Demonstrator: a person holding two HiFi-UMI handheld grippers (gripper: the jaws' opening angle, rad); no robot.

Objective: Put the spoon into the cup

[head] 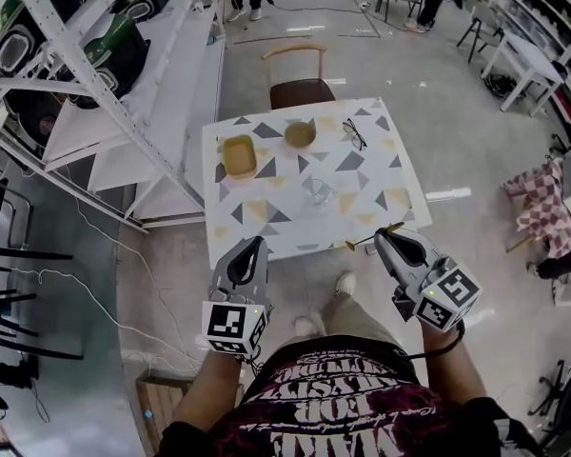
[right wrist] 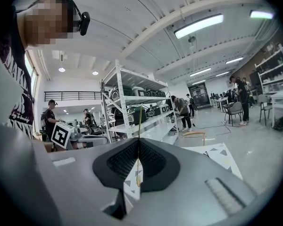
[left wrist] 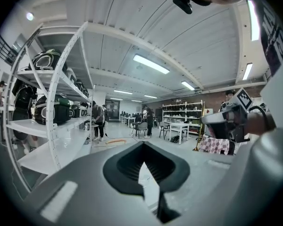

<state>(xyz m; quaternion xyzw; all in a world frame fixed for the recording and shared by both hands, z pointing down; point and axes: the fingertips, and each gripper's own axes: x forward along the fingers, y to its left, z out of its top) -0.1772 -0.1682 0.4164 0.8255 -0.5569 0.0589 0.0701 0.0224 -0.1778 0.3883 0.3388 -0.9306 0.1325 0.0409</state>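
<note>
The right gripper [head: 382, 237] hangs just over the near edge of the table [head: 266, 219], toward its right corner; its jaws are pressed together on the thin handle of the spoon [head: 365, 242], which sticks out leftward over that same edge; in the right gripper view the spoon [right wrist: 139, 122] shows edge-on as a slim line rising from between the closed jaws. The left gripper [head: 256, 245] sits over the table's near edge too, left of the middle; its jaws meet at the tips and hold nothing. The cup [head: 319, 190], clear glass, stands upright near the middle of the table, well apart from the spoon. Toward the table's far side lie a yellow square dish [head: 239, 155], a round bowl [head: 300, 134] and a pair of glasses [head: 354, 133]; a chair [head: 301, 82] stands beyond the far edge.
</note>
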